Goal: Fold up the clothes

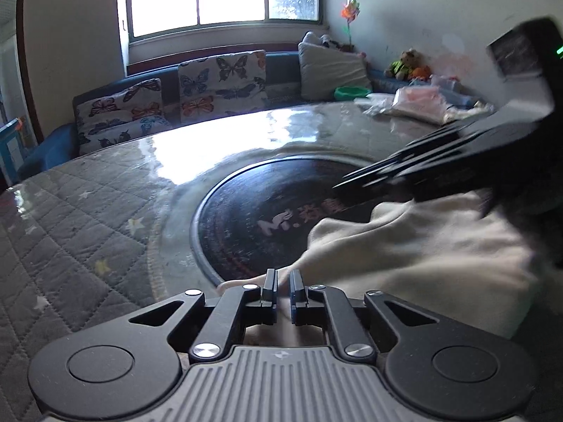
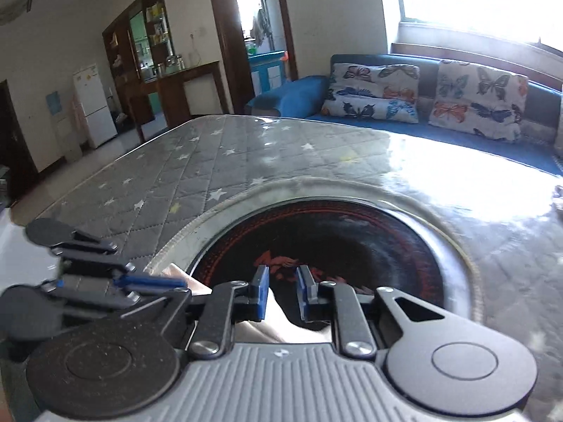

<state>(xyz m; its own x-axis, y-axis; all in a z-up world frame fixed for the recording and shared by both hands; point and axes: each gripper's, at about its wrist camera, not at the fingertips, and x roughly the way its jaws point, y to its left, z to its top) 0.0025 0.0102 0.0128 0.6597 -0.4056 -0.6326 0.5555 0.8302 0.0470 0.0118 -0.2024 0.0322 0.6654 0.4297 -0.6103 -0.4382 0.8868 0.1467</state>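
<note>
Cream garment [image 1: 422, 246] in left view only; fridge [image 2: 95, 105] in right.

A cream-coloured garment [image 1: 422, 246] lies rumpled and bunched on the table, its edge draped over the dark round inset.

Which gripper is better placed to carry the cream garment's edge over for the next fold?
Probably left: the left gripper is closed on the cream cloth garment edge; the right gripper shows a gap.
</note>
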